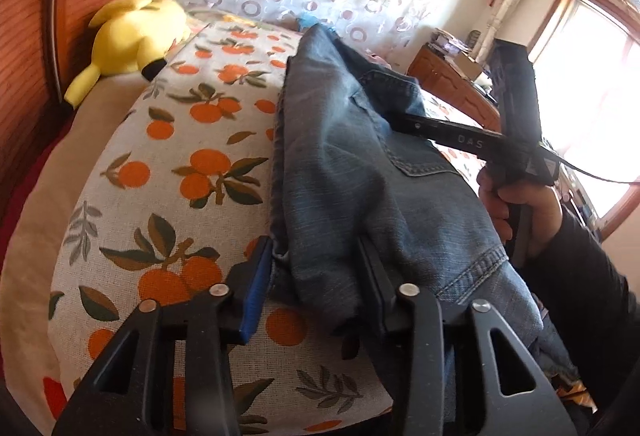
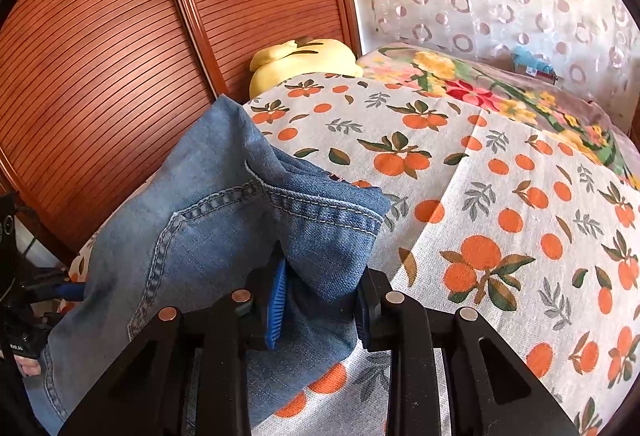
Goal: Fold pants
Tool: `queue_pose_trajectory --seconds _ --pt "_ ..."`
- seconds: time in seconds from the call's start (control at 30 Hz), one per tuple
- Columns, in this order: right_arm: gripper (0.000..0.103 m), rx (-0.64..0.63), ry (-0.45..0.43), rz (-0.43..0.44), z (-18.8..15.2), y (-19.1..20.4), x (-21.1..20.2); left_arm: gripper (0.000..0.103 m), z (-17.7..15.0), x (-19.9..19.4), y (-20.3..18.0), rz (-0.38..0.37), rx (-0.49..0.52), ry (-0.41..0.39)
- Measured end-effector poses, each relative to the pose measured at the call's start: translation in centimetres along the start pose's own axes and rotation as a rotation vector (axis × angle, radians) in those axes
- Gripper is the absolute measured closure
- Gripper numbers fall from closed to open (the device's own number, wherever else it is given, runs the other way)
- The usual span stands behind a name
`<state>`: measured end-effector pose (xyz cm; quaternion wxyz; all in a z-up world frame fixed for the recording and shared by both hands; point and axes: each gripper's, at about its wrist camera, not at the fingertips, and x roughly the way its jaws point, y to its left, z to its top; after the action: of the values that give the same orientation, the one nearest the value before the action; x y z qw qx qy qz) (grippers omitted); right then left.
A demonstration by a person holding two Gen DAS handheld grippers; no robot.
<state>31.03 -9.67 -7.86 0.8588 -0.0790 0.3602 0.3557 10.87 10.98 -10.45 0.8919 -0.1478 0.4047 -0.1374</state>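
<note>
Left gripper [image 1: 316, 288] fingers are pinching a bunched fold of the jeans [image 1: 360, 164]; right gripper [image 2: 320, 300] fingers are clamping the waistband edge, denim lying between both pairs

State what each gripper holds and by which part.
Both hold the jeans. The right gripper pinches a bunched fold just below the stitched waistband; the left gripper has a folded edge between its jaws.
</note>
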Motion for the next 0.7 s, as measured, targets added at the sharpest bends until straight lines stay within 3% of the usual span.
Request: queue_pose_trajectory --seconds 0.13,0.4,0.43,0.5,0.7 --pt "0.074 0.003 -0.001 0.005 -0.1 0.0 -0.1 0.070 0.1 0.0 -0.4 -0.011 0.024 0.008" --pt "0.072 0.029 0.002 0.024 0.0 -0.5 -0.1 0.065 0.3 0.4 0.3 -0.031 -0.001 0.019" --pt "0.072 0.029 0.001 0.022 0.0 -0.4 -0.1 0.067 0.3 0.4 0.3 -0.036 0.003 0.021" --pt "0.076 0.026 -0.011 0.020 0.0 -0.3 -0.4 0.082 0.3 0.1 0.1 -0.028 0.019 0.015" --pt "0.081 -0.008 -0.135 0.049 2.0 2.0 -3.9 0.092 -0.1 -0.8 0.7 -0.041 -0.009 -0.021"
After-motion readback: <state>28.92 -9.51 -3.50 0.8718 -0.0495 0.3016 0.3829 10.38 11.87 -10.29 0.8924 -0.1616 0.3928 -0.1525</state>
